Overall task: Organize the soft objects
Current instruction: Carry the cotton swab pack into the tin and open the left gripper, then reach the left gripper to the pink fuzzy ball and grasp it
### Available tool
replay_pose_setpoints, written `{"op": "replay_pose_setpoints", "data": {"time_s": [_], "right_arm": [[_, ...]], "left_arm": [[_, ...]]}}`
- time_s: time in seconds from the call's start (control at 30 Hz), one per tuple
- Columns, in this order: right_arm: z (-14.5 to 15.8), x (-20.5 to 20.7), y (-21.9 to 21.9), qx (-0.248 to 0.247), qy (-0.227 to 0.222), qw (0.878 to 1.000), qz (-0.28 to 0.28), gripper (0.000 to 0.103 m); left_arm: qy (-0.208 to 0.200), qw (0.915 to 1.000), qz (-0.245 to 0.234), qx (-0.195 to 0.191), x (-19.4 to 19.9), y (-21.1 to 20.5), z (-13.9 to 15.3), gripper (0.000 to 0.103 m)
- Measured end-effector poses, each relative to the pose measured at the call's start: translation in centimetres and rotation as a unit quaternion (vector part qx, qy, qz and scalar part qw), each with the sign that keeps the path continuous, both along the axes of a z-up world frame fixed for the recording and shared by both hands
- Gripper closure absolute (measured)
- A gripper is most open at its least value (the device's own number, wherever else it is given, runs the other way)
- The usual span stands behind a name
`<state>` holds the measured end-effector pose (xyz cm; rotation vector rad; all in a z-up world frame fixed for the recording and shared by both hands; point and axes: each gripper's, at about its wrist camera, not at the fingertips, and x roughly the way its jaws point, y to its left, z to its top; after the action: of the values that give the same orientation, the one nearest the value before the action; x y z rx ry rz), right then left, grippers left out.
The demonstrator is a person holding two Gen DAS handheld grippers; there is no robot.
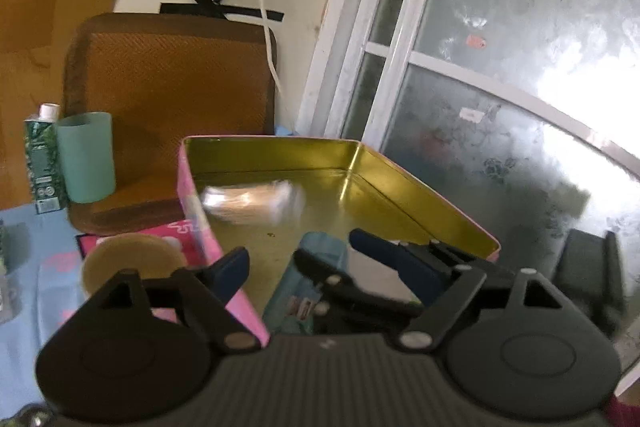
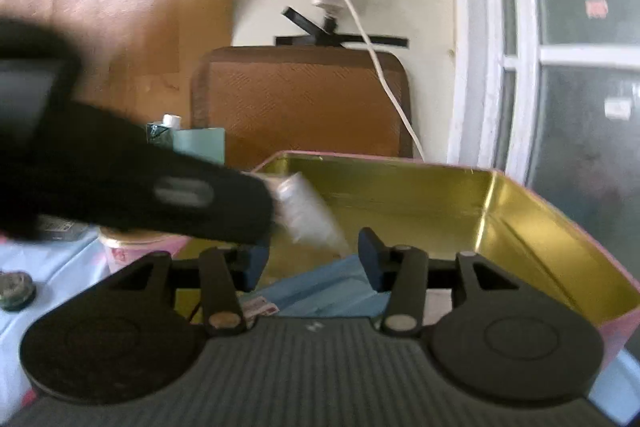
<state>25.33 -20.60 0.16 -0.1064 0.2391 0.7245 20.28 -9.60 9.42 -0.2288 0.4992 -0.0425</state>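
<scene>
A pink tin with a gold inside (image 1: pixel 400 183) stands on the table; it also shows in the right wrist view (image 2: pixel 540 227). A clear soft packet (image 1: pixel 252 201) is in the tin, blurred; in the right wrist view it (image 2: pixel 308 215) is at the tip of my left gripper's black body (image 2: pixel 160 195). A blue tissue pack (image 1: pixel 304 279) lies at the tin's near end, also in the right wrist view (image 2: pixel 320 295). My left gripper (image 1: pixel 298 259) is open over the tin. My right gripper (image 2: pixel 312 259) is open above the blue pack.
A brown woven cushion (image 1: pixel 168 95) leans on the wall behind the tin. A teal cup (image 1: pixel 86 157) and a green carton (image 1: pixel 42 167) stand at the left. A round tan lid (image 1: pixel 132 263) lies beside the tin. A frosted window (image 1: pixel 500 87) is on the right.
</scene>
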Motion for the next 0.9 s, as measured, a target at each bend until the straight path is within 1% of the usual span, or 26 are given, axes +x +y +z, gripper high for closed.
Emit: {"op": "replay_pose_setpoints", "data": {"time_s": [0.13, 0.27, 0.4, 0.53, 0.63, 0.7, 0.8, 0.87, 0.9], "right_arm": [[-0.2, -0.7, -1.1, 0.021, 0.011, 1.000, -0.006, 0.051], [-0.2, -2.5, -1.9, 0.034, 0.014, 0.999, -0.007, 0.051], [0.2, -3.7, -2.3, 0.049, 0.014, 0.999, 0.001, 0.051], [0.7, -5.5, -1.5, 0.059, 0.008, 0.998, 0.030, 0.051], [1.1, -7.6, 0.1, 0.050, 0.002, 0.996, 0.068, 0.051], [1.1, -8.7, 1.7, 0.039, 0.006, 0.994, 0.106, 0.051], [0.9, -9.9, 4.7, 0.018, 0.041, 0.985, 0.166, 0.051], [0.8, -10.6, 7.0, 0.002, 0.070, 0.975, 0.210, 0.051], [0.8, -10.9, 8.2, -0.005, 0.078, 0.971, 0.228, 0.051]], "left_arm": [[-0.004, 0.9998, 0.004, -0.021, -2.8, 1.2, -0.3, 0.019], [-0.003, 0.9988, 0.020, -0.045, -6.1, 2.7, -1.2, 0.019], [0.003, 0.9967, 0.056, -0.060, -10.1, 5.3, -2.4, 0.019], [0.009, 0.9913, 0.112, -0.069, -14.5, 8.9, -3.7, 0.019], [0.008, 0.9828, 0.165, -0.082, -18.0, 11.8, -4.6, 0.019], [0.005, 0.9745, 0.210, -0.080, -20.2, 13.9, -5.0, 0.019], [0.009, 0.9564, 0.286, -0.060, -22.9, 16.8, -5.4, 0.019], [0.011, 0.9440, 0.328, -0.036, -24.4, 18.0, -5.7, 0.019], [0.014, 0.9379, 0.346, -0.027, -25.1, 18.6, -6.0, 0.019]]}}
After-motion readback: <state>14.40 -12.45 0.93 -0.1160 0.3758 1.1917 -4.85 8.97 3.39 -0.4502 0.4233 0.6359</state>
